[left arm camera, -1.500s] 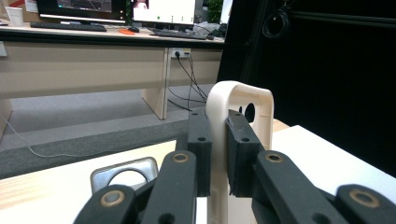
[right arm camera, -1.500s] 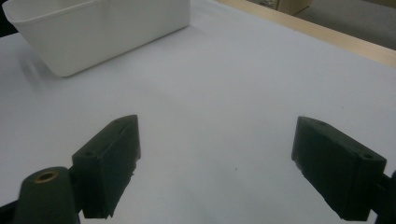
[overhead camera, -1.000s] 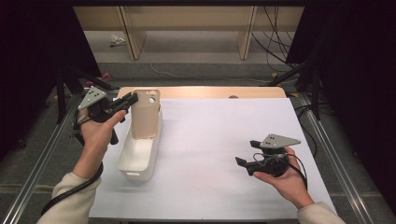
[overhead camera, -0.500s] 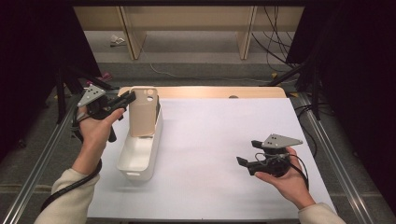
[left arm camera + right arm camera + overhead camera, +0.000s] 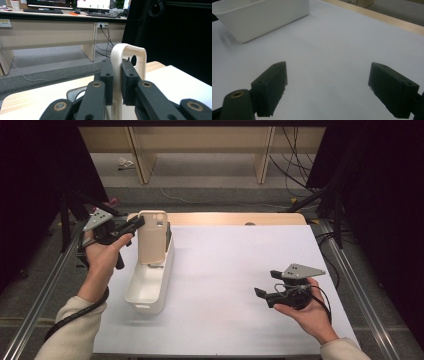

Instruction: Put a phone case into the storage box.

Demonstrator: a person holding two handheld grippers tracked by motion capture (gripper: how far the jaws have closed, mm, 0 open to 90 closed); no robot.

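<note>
Your left gripper [image 5: 117,82] is clamped on the edge of the beige phone case [image 5: 151,237], holding it upright w/ its lower end inside the white bin [image 5: 148,285] at the table's left. Your right gripper [image 5: 328,90] has jaws spread wide, nothing btwn them, low over the white table cover [image 5: 225,270], well apart from the bin.

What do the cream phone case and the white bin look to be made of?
Phone case: probably soft matte plastic or silicone; it has a thin rounded rim, a moulded camera cut-out and no gloss, pinched by the left gripper. Bin: likely rigid moulded plastic, smooth and faintly satin, with thin even walls and rounded corners. Neither can be told for sure by look alone.
</note>
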